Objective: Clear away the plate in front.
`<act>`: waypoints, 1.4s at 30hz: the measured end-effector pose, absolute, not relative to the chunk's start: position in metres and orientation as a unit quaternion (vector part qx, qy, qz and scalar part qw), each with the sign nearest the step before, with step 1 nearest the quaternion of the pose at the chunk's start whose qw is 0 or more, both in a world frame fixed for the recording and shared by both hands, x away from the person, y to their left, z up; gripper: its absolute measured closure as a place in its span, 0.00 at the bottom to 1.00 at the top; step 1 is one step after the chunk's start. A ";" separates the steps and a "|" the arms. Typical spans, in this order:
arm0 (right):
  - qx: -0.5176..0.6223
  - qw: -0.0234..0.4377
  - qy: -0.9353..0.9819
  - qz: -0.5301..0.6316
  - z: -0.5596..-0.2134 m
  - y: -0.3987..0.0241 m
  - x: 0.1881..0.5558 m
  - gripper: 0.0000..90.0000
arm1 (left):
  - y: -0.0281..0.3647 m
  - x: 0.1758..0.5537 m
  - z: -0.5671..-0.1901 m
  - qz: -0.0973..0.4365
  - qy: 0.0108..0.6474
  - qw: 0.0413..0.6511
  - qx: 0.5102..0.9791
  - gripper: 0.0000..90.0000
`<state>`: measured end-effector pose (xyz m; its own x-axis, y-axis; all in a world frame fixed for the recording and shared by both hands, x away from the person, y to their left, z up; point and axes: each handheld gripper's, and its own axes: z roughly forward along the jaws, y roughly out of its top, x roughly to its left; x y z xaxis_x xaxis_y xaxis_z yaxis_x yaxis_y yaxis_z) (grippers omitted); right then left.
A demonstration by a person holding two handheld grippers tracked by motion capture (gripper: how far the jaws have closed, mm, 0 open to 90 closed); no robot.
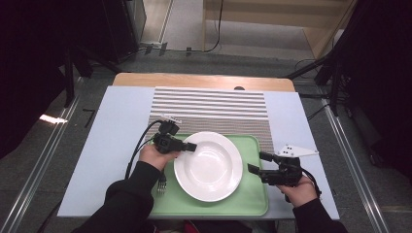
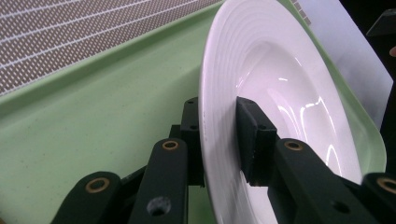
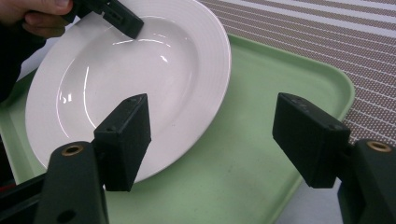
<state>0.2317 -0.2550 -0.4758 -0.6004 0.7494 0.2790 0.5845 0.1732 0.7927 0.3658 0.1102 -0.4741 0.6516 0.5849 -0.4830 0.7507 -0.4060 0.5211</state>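
The white plate lies on the green tray, covering most of its left and middle, and everything else sits around that plate. The left hand-held gripper reaches over the plate's left rim; in the left gripper view one jaw is under the rim and the other on the upper face, with a sliver of gap on the upper side, so the rim looks loosely bracketed rather than squeezed, and the plate seems set down or about to be let go. The right hand-held gripper waits just right of the plate over bare tray, jaws spread wide with nothing between them, probably standing by to steady or take over. The plate is glossy ceramic, round, with a deep well and fine concentric ridges on its broad rim, slick enough that a rim pinch is the sensible hold. The tray is matte, faintly speckled plastic with a raised lip and rounded corners. A fork lies just left of the plate, partly under the person's sleeve. Behind the plate a woven brown-and-white striped mat covers the pale tabletop.
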 end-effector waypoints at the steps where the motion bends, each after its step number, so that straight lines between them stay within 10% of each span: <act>1: 0.438 0.088 0.761 0.470 -0.476 -0.255 0.232 0.30 | 0.111 0.367 -0.476 -0.116 0.404 0.369 0.829 0.81; 42: 0.435 0.083 0.766 0.466 -0.477 -0.252 0.231 0.30 | 0.139 0.362 -0.461 -0.075 0.372 0.420 0.825 0.38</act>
<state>0.2308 -0.2517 -0.4765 -0.6083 0.7438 0.2770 0.5885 0.1886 0.7862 0.3623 0.1387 -0.4608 0.7127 0.5499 -0.4354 0.6757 -0.3716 0.6367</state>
